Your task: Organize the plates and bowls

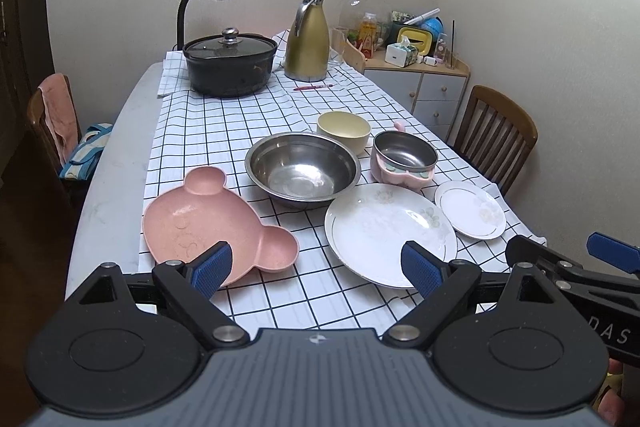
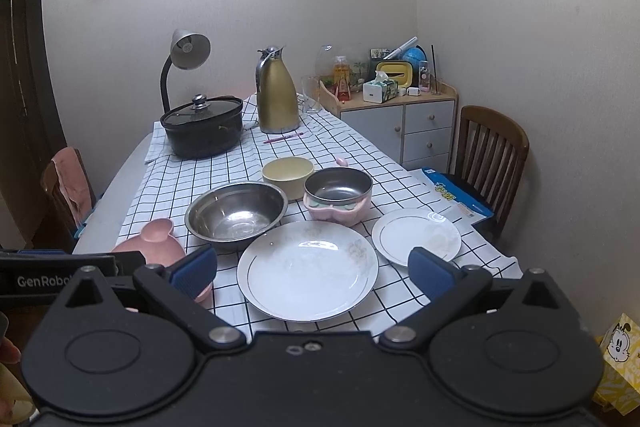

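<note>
Both tools hover at the near bench edge, empty. The left tool (image 1: 316, 267) and right tool (image 2: 312, 273) have their blue ribbed pads spread wide.

Nearest lie the pink bear-shaped dish (image 1: 212, 223), matte plastic, and the large plate (image 2: 308, 269), glazed with a thin rim line. The small plate (image 2: 416, 235) sits just beside it, near the bench's right edge.

Risk: glazed rims are slick and lie flat on the cloth (image 1: 280, 291); a shallow pinch could slip or drag the cloth.

Farther back: steel bowl (image 1: 302, 169), pink-cased bowl (image 1: 404, 157), yellow bowl (image 1: 344, 129).
</note>
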`<control>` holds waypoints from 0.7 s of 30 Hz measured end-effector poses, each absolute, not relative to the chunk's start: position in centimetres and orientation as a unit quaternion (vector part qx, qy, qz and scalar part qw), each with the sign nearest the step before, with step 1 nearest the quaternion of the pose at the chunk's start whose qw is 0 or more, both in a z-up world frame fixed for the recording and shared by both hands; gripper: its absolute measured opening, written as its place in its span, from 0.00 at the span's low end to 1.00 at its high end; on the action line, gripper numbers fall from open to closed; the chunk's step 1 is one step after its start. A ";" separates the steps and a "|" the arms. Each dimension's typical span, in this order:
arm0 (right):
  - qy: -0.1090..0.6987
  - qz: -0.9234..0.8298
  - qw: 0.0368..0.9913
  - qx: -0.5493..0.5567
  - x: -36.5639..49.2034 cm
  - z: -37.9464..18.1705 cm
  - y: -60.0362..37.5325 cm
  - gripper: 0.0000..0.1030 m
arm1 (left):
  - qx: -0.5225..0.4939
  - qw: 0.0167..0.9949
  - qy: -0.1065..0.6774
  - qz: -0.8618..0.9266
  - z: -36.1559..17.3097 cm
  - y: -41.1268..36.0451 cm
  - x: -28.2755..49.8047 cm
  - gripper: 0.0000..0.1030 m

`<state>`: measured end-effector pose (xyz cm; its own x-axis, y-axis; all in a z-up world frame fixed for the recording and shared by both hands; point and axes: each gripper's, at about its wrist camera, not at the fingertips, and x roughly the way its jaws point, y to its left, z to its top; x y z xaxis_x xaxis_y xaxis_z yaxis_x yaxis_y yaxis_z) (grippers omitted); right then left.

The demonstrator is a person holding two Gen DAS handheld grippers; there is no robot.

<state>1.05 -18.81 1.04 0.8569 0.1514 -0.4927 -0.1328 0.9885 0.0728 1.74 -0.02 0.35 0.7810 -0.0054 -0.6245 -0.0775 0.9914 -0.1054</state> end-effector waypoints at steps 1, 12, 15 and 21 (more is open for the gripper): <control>0.257 0.073 0.963 0.017 1.1 1.1 -18.8 0.99 | -0.063 0.942 0.330 0.020 0.3 -0.1 1.8 0.89; 0.258 0.069 0.964 0.020 1.5 1.2 -19.1 0.98 | -0.065 0.942 0.328 0.015 0.3 -0.4 2.6 0.89; 0.256 0.070 0.964 0.021 1.6 1.2 -19.2 0.98 | -0.065 0.943 0.325 0.015 0.4 -0.6 2.6 0.89; 0.249 0.069 0.966 0.024 1.9 1.5 -19.5 0.98 | -0.063 0.945 0.321 0.016 0.5 -0.8 2.9 0.89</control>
<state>1.92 -19.52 1.47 0.8666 0.1453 -0.4773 -0.1213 0.9893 0.0808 2.92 -0.82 0.55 0.7930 -0.0104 -0.6092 -0.0712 0.9914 -0.1095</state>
